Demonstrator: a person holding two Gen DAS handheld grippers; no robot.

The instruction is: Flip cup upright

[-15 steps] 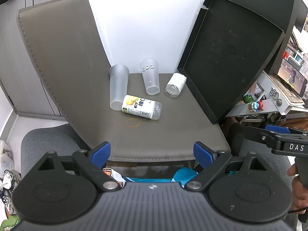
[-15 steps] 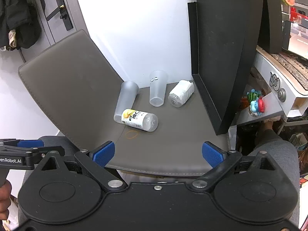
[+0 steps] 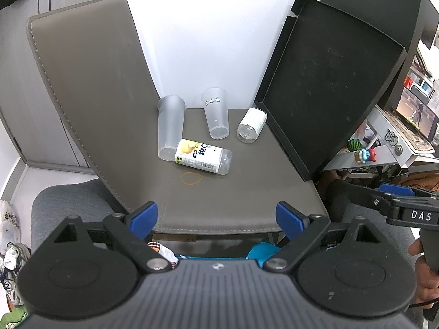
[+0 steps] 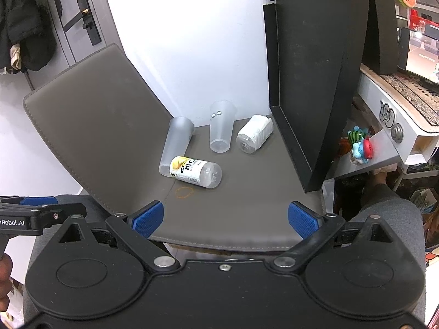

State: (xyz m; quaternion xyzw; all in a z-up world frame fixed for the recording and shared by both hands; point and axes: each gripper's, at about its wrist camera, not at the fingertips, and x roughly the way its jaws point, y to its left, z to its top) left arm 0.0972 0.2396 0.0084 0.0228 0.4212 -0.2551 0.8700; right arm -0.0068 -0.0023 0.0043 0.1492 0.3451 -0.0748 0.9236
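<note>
Grey leather-look mat covers the counter, its left side curling up against a white wall; a black tray leans upright on the right side.

Left gripper sits low at 6 o'clock in its own view, jaws spread wide, blue pads empty, hovering just off the mat's near edge. Right gripper same deal in its view: jaws wide apart, nothing between them, also at the near edge. Each gripper shows at the side of the other's view, well apart.

Going back from the jaws: a thin orange rubber band lies flat on the mat at about 12 o'clock. Just behind it a clear bottle with a yellow lemon label lies on its side. Touching the bottle's label end at 11 o'clock is a frosted cup; can't tell whether it is leaning or lying against the curled mat. At 12 o'clock, farther back, a clear cup with small printed marks, base toward the camera, rim toward the wall; lying or tilted, can't tell which. At 1 o'clock a white-wrapped roll lies on its side just beside the tray's bottom edge.

Small colourful figurines sit at 3 o'clock past the tray.
</note>
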